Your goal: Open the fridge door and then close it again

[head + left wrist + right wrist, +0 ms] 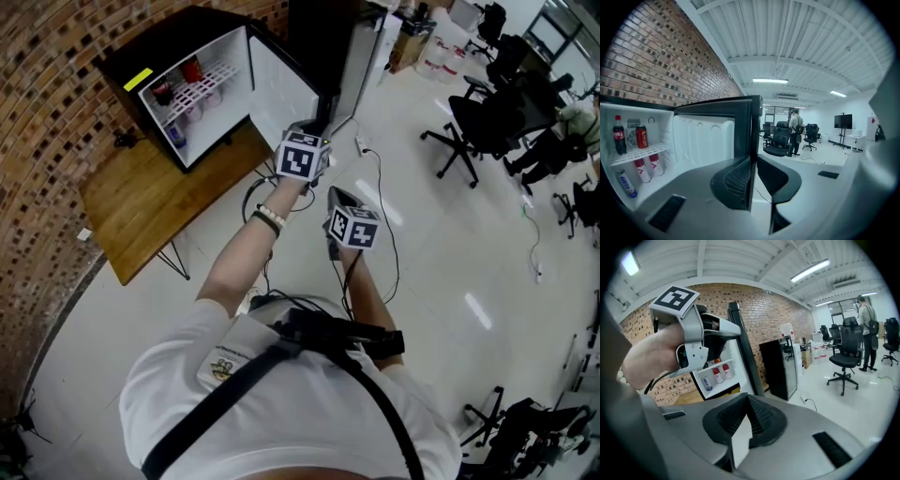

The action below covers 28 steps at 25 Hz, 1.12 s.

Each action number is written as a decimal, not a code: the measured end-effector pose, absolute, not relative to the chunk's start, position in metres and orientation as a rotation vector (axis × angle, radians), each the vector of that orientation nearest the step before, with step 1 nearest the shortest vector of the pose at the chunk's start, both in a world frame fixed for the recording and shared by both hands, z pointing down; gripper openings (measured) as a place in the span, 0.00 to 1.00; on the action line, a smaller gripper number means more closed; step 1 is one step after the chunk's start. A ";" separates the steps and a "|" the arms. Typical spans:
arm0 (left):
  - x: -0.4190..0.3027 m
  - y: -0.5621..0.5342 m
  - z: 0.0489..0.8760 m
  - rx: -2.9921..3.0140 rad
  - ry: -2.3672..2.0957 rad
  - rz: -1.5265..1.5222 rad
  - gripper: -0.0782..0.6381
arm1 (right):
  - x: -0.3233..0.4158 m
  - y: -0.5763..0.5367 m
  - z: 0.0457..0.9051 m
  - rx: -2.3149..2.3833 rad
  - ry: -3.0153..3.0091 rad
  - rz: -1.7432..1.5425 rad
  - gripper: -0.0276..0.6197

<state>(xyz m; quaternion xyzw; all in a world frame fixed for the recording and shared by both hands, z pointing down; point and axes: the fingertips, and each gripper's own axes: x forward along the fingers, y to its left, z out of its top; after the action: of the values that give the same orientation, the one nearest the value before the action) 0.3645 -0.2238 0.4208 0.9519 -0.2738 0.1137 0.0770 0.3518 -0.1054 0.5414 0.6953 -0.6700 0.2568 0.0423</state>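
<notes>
**At the fridge door's free edge: opening done, closing yet to come**

On the wooden table (141, 202) by the brick wall (42, 141), the fridge (169, 42) is standing w/ its fridge door (281, 89) open wide, white liner facing the room. I'm holding the left gripper (752, 164) at that door's outer edge. In the left gripper view the edge is running straight down between the jaws. The pads are sitting nearly together w/ only a thin lip of the door between them, so I'm reading this as a pinch on the door, not a loose hover. The right gripper (747, 401) is hanging just beside it, tips pressed together, nothing in them. Its view is showing my left hand (651, 352) and that tool reaching to the dark door edge. Inside, a cola bottle (619, 135) and a can (641, 136) are standing upright on the wire shelf (640, 152), w/ more bottles (647, 166) beneath.

Progress, as I'm judging it:
- **Part one (open):** looking complete or as good as, since the interior is fully showing.
- **Part two (close):** not looking started, as the door is sitting well apart from the cabinet front.
- **Remaining:** swing the door back thru its whole arc until it's meeting the fridge, then let go.

The left gripper is doing the work; the right gripper is idling.
</notes>
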 end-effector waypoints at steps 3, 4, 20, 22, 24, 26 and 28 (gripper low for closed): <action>0.377 -0.224 0.421 2.860 -0.786 0.350 0.17 | 0.362 -0.105 0.537 2.169 -2.033 0.786 0.07; 0.380 -0.224 0.420 2.865 -0.776 0.353 0.17 | 0.364 -0.105 0.536 2.180 -2.027 0.784 0.07; 0.268 -0.215 0.433 2.755 -0.885 0.267 0.11 | 0.312 -0.131 0.531 2.030 -2.160 0.797 0.07; 0.233 -0.213 0.446 2.696 -0.963 0.263 0.11 | 0.297 -0.134 0.532 1.983 -2.198 0.799 0.07; 0.197 -0.211 0.459 2.635 -1.042 0.251 0.11 | 0.280 -0.137 0.532 1.932 -2.233 0.789 0.07; 0.163 -0.207 0.471 2.577 -1.113 0.247 0.11 | 0.261 -0.140 0.535 1.878 -2.267 0.791 0.07; 0.132 -0.201 0.483 2.526 -1.181 0.249 0.11 | 0.243 -0.142 0.536 1.827 -2.298 0.797 0.07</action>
<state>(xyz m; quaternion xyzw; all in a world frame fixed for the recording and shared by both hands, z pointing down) 0.1316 -0.2010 0.4828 0.8892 -0.4156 0.0877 0.1700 0.2433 -0.1417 0.5364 0.5999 -0.7544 0.2616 0.0496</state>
